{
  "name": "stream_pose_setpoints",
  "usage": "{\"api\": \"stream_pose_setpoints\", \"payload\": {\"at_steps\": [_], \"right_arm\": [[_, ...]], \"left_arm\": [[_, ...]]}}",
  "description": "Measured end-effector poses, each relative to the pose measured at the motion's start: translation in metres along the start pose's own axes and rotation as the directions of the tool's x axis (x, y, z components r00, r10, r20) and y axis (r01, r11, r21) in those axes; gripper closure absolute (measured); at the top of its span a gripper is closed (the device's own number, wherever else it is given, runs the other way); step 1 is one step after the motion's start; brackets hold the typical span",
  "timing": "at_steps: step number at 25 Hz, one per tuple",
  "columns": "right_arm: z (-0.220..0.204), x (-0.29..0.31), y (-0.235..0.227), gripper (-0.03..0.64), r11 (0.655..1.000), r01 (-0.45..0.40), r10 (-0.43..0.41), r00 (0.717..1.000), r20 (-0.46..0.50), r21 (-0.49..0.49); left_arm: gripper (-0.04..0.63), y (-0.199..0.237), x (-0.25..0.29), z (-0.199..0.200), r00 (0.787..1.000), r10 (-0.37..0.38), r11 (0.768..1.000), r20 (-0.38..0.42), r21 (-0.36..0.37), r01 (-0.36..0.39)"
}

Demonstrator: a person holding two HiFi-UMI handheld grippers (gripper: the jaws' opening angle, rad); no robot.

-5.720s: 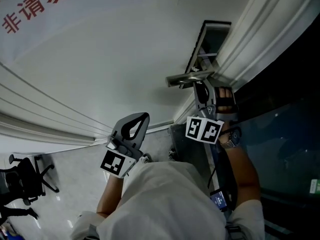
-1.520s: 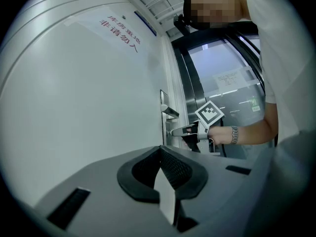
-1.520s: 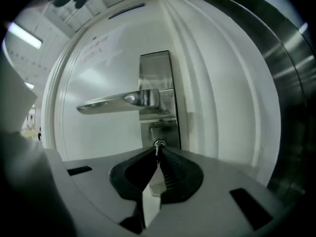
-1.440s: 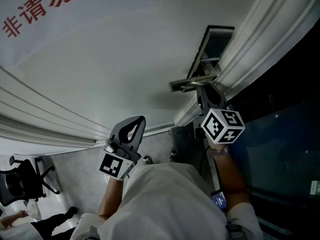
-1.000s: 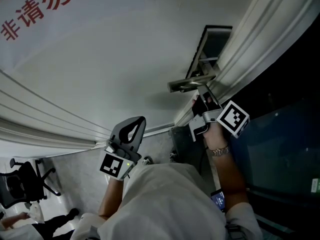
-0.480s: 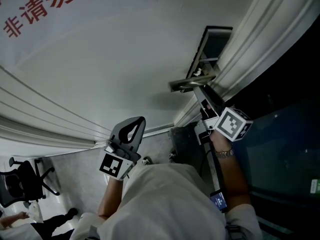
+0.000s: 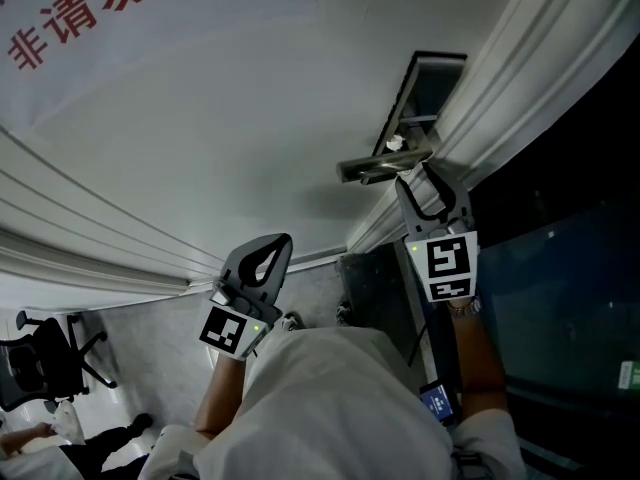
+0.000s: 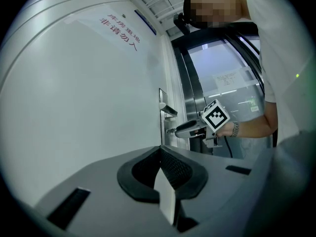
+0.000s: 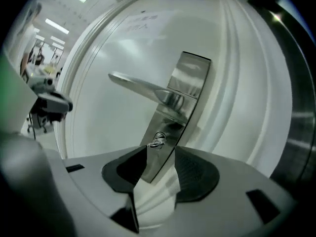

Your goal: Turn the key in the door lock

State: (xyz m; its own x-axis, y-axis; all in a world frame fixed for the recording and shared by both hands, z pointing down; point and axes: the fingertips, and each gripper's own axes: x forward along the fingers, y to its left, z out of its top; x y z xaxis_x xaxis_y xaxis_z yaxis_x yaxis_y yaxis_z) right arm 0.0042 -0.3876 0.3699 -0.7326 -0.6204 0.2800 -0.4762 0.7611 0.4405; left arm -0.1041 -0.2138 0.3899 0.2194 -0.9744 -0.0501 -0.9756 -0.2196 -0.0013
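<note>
Risk noted: small silver key (image 9: 158,141) sat in steel lock plate (image 9: 190,83), just ahead of my right gripper (image 9: 161,153); jaws had just opened wide, gripping nothing. Off-centre reclamp could slip, bend key. Left gripper (image 8: 159,151) closed, empty.

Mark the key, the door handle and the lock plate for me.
key (image 9: 158,141): right gripper view, the shiny part sticking out.
door handle (image 9: 140,87): right gripper view, middle of lever.
lock plate (image 9: 193,75): right gripper view, upper part.
</note>
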Motion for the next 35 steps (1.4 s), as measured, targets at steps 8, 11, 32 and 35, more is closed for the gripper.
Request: {"api": "stream_pose_setpoints", "payload": {"at_steps": [8,11,32,35], "right_arm": [[0.003,0.009,0.008,0.465,0.834,0.103,-0.149,0.988,-0.042,-0.542],[0.005,0.013,0.01,0.465,0.751,0.121,-0.18,0.983,-0.026,-0.65],[0.01,0.022,0.009,0.511,0.821,0.213,-0.215,0.975,0.058,-0.529],[0.011,0.021,0.009,0.511,0.882,0.197,-0.193,0.98,0.054,-0.427]], "left_arm": [[0.592,0.0,-0.001,0.002,1.0,0.005,1.0,0.001,0.007,-0.005],[0.591,0.0,-0.001,0.003,1.0,0.004,1.0,0.002,0.007,-0.005],[0.591,-0.002,0.009,0.0,1.0,-0.021,1.0,-0.002,-0.004,0.021],[0.592,-0.002,0.01,0.0,1.0,-0.025,1.0,0.0,-0.004,0.025]]}}
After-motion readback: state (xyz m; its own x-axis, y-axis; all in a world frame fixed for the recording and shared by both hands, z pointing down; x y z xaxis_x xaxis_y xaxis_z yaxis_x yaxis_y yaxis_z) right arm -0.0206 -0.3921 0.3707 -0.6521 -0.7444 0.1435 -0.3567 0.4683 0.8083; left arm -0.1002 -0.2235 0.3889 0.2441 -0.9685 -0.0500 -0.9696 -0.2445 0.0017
